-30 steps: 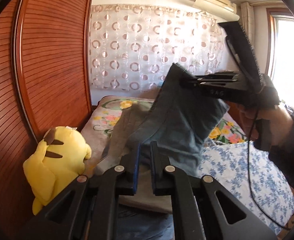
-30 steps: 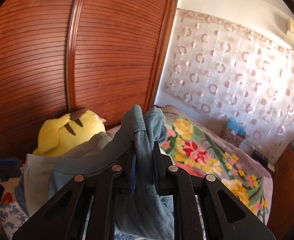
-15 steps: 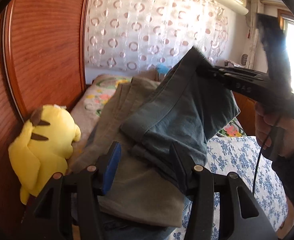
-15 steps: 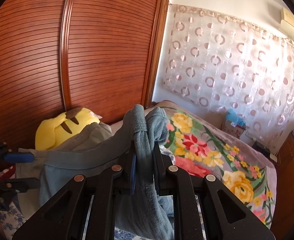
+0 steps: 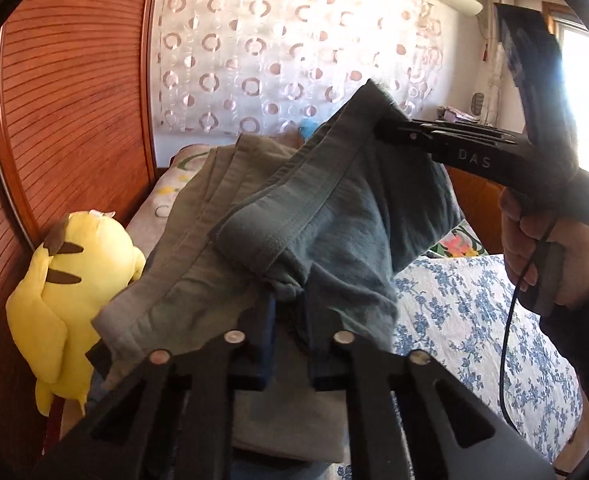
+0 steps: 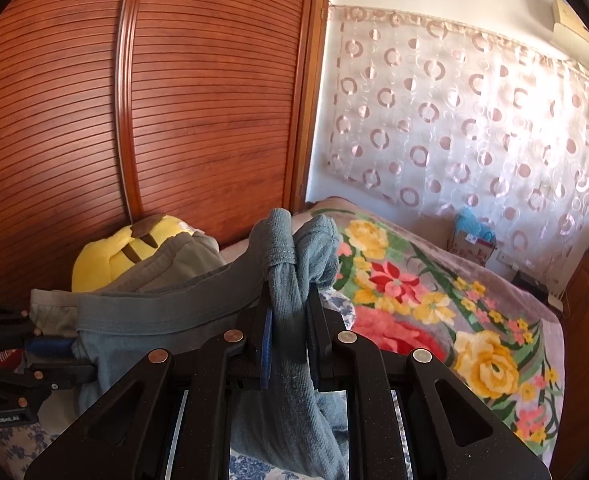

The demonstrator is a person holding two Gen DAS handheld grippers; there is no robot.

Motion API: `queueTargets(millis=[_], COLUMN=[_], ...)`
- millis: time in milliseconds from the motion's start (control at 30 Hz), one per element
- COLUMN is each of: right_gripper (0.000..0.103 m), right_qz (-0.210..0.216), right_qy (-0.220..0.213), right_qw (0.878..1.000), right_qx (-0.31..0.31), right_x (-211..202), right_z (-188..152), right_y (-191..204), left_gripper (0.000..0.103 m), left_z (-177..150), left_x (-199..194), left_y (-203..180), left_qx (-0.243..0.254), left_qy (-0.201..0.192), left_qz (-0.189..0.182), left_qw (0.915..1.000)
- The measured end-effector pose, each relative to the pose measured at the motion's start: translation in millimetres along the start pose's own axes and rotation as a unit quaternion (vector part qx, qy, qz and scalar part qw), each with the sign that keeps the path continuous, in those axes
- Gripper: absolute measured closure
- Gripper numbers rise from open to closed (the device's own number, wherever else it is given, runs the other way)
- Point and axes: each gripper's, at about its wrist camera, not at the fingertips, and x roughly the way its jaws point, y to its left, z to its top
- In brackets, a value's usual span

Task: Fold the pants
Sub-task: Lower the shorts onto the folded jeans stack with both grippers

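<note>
The left gripper (image 5: 290, 316) has closed back down on the pants (image 5: 334, 216): half a second ago its jaws stood wide apart around the hanging cloth, and now they pinch a small bunched knot of the blue-grey fabric between the pads, much as they did a second ago. That reads as a re-grip, the left claw letting go and taking a fresh bite lower on the garment. The right gripper (image 6: 288, 312) has not changed; it stays clamped on a thick doubled-over bundle of the same cloth, with the folded end poking up above its fingertips. The pants hang in the air between the two claws, above the bed (image 5: 474, 320) near its left edge, where a yellow plush toy (image 5: 70, 280) sits against the wooden wardrobe (image 5: 74, 100). A grey-green layer of fabric (image 5: 198, 248) drapes toward that toy; whether it belongs to the pants or is a second garment cannot be told. With both ends now held, the fold looks ready to be carried down and laid flat on the bedspread, so the task seems partway through and no neat fold has been set down yet.
</note>
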Motion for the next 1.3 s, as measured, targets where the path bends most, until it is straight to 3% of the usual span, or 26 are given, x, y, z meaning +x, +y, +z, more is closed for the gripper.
queueTargets(millis=[233, 433, 633, 800, 900, 967, 1033, 1200, 1300], right_gripper=[0.092, 0.092, 0.092, 0.089, 0.072, 0.069, 0.059, 0.059, 0.059], right_qz=[0.006, 0.023, 0.05, 0.064, 0.069, 0.062, 0.053, 0.054, 0.056], right_qy=[-0.026, -0.047, -0.022, 0.013, 0.024, 0.013, 0.0, -0.011, -0.019], right_qw=[1.0, 0.998, 0.995, 0.995, 0.996, 0.998, 0.999, 0.998, 0.998], right_qx=[-0.009, -0.032, -0.082, -0.078, -0.046, -0.027, -0.011, 0.001, 0.008], right_x=[-21.4, -30.3, 4.5, 50.2, 61.8, 56.7, 46.0, 14.4, -2.7], right_z=[9.1, 31.4, 45.4, 44.7, 42.2, 40.7, 38.7, 27.0, 13.3], right_y=[5.2, 17.8, 51.9, 76.4, 77.5, 72.6, 62.6, 42.6, 38.5], left_gripper=[0.099, 0.099, 0.099, 0.098, 0.097, 0.096, 0.091, 0.066, 0.06], left_z=[5.1, 3.7, -12.0, -26.3, -32.7, -35.5, -38.3, -40.9, -39.8], left_x=[-45.7, -79.1, -78.8, -68.1, -65.5, -63.3, -60.9, -64.9, -71.8], left_y=[-17.6, -6.3, 20.5, 38.8, 43.5, 45.6, 46.1, 44.0, 36.6], left_qx=[0.011, -0.013, -0.044, -0.06, -0.063, -0.065, -0.063, -0.06, -0.04], left_qy=[-0.066, -0.097, -0.082, -0.062, -0.057, -0.052, -0.045, -0.048, -0.057], left_qz=[-0.02, -0.025, 0.01, 0.043, 0.049, 0.053, 0.053, 0.054, 0.073], left_qw=[0.9976, 0.9949, 0.9956, 0.9953, 0.9952, 0.9951, 0.9956, 0.9956, 0.9949])
